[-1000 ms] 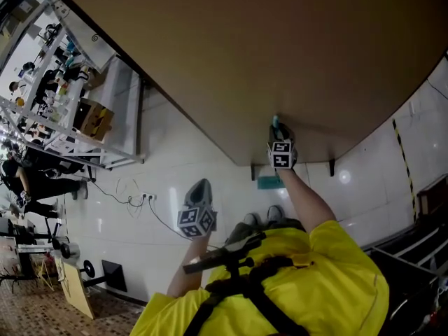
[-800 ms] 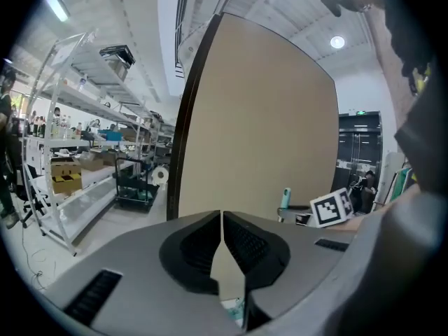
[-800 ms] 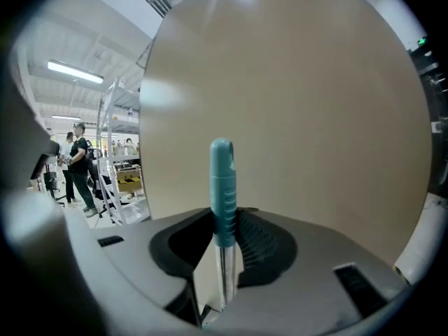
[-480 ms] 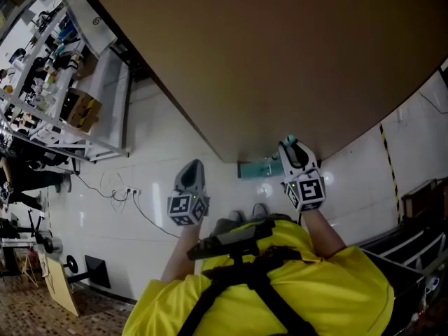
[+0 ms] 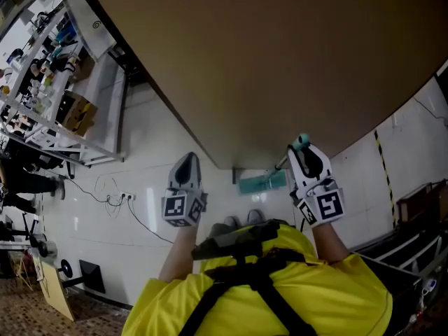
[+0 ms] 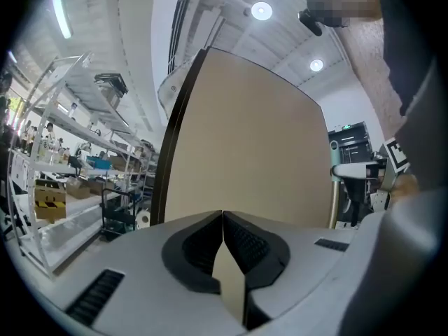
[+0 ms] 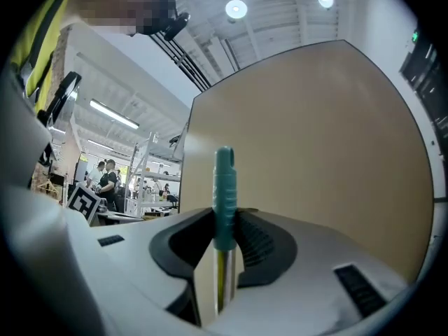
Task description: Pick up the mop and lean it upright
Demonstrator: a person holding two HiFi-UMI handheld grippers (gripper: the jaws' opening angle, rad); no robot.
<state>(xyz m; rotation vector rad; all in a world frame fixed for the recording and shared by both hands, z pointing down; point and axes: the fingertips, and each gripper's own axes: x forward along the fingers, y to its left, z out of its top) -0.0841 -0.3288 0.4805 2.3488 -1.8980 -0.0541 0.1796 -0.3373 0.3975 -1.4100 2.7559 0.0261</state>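
Observation:
The mop has a teal handle grip (image 7: 224,187) on a metal pole (image 7: 222,278), and its flat teal head (image 5: 262,182) lies on the white floor by the foot of a big brown board (image 5: 280,61). My right gripper (image 5: 303,150) is shut on the teal handle grip (image 5: 301,143), whose tip sticks out past the jaws. The pole slants down from there to the head. My left gripper (image 5: 187,161) hangs to the left of the mop, shut with nothing in it (image 6: 222,219). In the right gripper view the pads (image 7: 255,240) press on the grip from both sides.
The brown board (image 6: 245,138) stands close in front and fills most of the head view. Metal shelving racks (image 5: 49,82) stand at the left. A power strip with cable (image 5: 119,198) lies on the floor. Striped tape (image 5: 383,163) runs at the right. My shoes (image 5: 241,220) stand below the mop head.
My right gripper has come back from the board's lower edge toward me and to the right, bringing the mop handle with it. The left gripper has hardly shifted.

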